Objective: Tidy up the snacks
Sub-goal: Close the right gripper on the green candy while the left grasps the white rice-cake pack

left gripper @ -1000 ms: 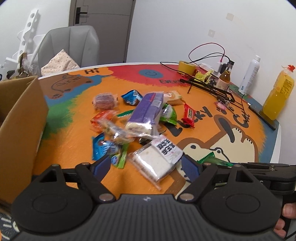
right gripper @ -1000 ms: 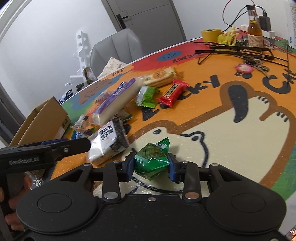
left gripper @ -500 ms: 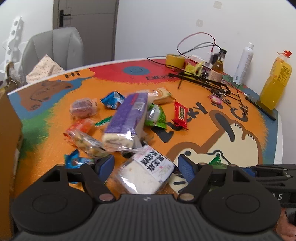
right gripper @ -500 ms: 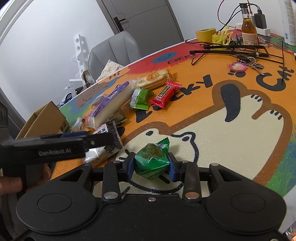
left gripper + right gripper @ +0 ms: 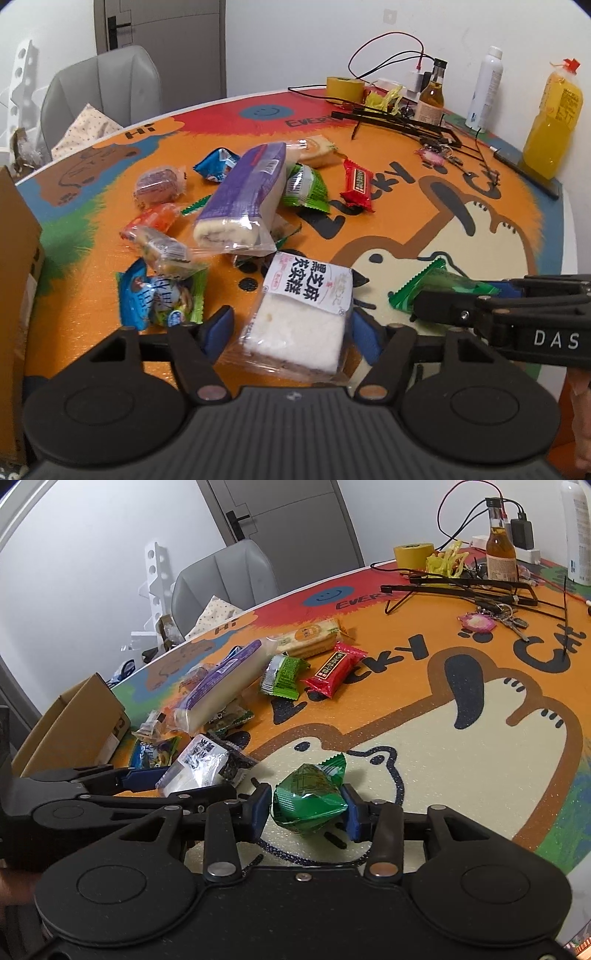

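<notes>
My left gripper (image 5: 290, 330) is open, its blue pads on either side of a white cake pack (image 5: 299, 314) with a black-lettered label lying on the table; a small gap shows at each side. The pack also shows in the right wrist view (image 5: 199, 766). My right gripper (image 5: 304, 808) is shut on a green wrapped snack (image 5: 308, 797), also visible in the left wrist view (image 5: 432, 282). A pile of snacks lies beyond: a purple roll-cake pack (image 5: 245, 195), a red bar (image 5: 357, 182), a green pack (image 5: 304, 184), a blue pack (image 5: 138, 295).
A cardboard box (image 5: 16, 280) stands at the left table edge, also in the right wrist view (image 5: 74, 723). At the far side stand a brown bottle (image 5: 432, 98), a white spray can (image 5: 484, 85), an orange juice bottle (image 5: 554, 118), tape, cables and keys. A grey chair (image 5: 99, 88) is behind.
My left gripper has moved forward and to the right so the white cake pack now sits between its pads. The right gripper still holds the green snack, nearly in place.
</notes>
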Available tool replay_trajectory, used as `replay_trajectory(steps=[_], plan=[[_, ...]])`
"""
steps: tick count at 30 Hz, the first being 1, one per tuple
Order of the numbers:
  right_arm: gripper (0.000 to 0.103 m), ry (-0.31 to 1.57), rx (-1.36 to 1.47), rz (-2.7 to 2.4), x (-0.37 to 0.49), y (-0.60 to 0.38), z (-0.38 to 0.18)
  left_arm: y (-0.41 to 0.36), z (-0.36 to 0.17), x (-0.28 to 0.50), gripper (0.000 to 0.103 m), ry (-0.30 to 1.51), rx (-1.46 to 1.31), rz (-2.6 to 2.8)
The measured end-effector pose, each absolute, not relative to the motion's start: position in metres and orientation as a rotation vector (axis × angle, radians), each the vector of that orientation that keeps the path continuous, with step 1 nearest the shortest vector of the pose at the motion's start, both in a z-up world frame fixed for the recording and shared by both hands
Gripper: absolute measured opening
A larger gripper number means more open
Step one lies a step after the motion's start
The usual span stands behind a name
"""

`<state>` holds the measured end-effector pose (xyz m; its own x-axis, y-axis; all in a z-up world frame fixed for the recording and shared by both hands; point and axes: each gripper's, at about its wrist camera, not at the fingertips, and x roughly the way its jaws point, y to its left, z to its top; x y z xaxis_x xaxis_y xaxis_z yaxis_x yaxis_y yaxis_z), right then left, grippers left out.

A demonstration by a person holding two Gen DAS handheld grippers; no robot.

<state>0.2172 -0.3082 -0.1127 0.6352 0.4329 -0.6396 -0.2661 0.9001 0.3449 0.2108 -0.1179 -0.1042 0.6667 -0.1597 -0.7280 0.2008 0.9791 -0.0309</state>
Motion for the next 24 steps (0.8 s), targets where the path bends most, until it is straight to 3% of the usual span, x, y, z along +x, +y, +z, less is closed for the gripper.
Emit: replay_trajectory(steps=[1,3,24], plan=[[0.035,0.786,0.223,0.397,0.217,-0.307,-0.113,-0.117,-0.104,0.210,0.056,0.814,0.049,-0.204],[0.034,0.785,0.229,0.404,0.217,-0.306,-0.113,-0.116,-0.101,0.208,0.048,0.813,0.040,-0.210],[0.034,0.682,0.232,0.481,0.208,-0.274,-0.071,-0.085,-0.043,0.179,0.046,0.688,-0.003,-0.173]])
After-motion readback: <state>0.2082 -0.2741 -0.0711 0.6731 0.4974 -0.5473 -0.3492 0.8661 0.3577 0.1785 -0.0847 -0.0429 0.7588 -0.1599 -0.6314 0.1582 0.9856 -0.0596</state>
